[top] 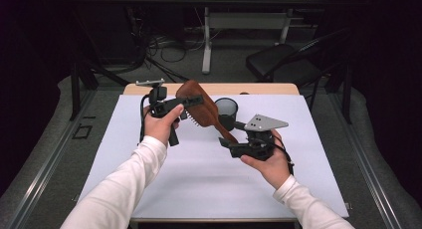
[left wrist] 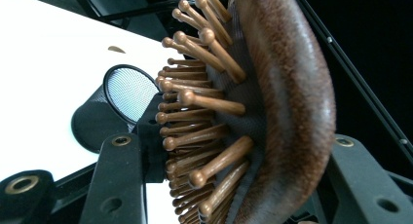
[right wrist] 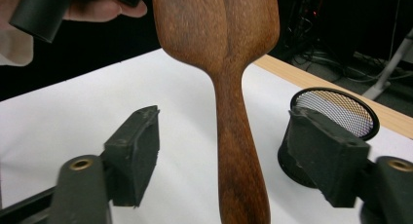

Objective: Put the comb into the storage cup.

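The person's left forearm, in a white sleeve, reaches in from the lower left of the high view and angles up toward the middle of the tabletop [top: 209, 179], where the left hand [top: 160, 124] holds the left tool [top: 191, 102] raised above the white surface, its jaws pointing to the right. The right forearm comes in from the lower right; the right hand [top: 268, 162] carries the right tool [top: 226, 142] low over the tabletop, its jaws pointing left and a little away from the person.

No brand, label or writing can be read on anything here.

The wooden hairbrush [top: 201, 107] is held clear of the tabletop, between the two hands. Its long axis runs on a slant: the broad head is up at the far left, at the left tool, and the handle slopes down to the near right, ending at the right tool. The smooth wooden back faces up and toward the right tool's camera; the bristles [left wrist: 199, 112] face down and left.

The left tool is clenched on the hairbrush head, one jaw against the bristle side and the other against the wooden back. The right tool is released: in the right gripper view its pads [right wrist: 134, 153] stand apart on either side of the handle [right wrist: 238, 151], with clear gaps to the wood.

A black mesh cup [top: 226, 108] stands on the tabletop just behind the handle.
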Demonstrator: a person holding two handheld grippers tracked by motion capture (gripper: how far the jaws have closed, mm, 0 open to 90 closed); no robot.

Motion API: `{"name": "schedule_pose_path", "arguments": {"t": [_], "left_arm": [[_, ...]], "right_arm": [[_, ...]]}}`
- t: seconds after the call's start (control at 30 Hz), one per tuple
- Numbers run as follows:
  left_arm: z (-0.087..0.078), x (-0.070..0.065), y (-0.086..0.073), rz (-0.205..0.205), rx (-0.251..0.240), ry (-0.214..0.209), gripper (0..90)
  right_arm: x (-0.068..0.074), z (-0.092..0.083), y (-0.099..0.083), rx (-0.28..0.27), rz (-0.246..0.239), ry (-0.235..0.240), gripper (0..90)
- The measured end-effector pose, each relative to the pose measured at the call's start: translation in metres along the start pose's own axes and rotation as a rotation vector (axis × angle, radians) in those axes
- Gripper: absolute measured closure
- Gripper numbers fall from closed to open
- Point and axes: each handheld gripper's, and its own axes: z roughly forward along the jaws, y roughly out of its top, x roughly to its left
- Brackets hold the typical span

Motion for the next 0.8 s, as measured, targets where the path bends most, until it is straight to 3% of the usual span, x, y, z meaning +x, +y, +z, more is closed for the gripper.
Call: {"name": "schedule_pose_path", "arguments": {"t": [0.23,0.33,0.53,0.67,0.8], "left_arm": [[0.0,0.0,0.006,0.002,-0.013,0.011,49.3],[0.0,-0.001,0.008,0.0,-0.016,0.015,49.3],[0.001,-0.003,0.014,0.004,-0.027,0.024,49.3],[0.002,-0.005,0.016,0.001,-0.038,0.025,49.3],[0.004,-0.006,0.019,0.003,-0.039,0.03,49.3]], "right_arm": [[-0.001,0.002,0.004,-0.009,0.013,-0.025,14.6],[-0.003,0.001,0.005,-0.019,0.048,0.004,11.3],[-0.009,-0.002,0.008,-0.019,0.088,0.008,0.8],[-0.012,-0.004,0.008,-0.002,0.106,-0.027,0.0],[-0.016,-0.006,0.008,0.007,0.127,-0.033,0.0]]}}
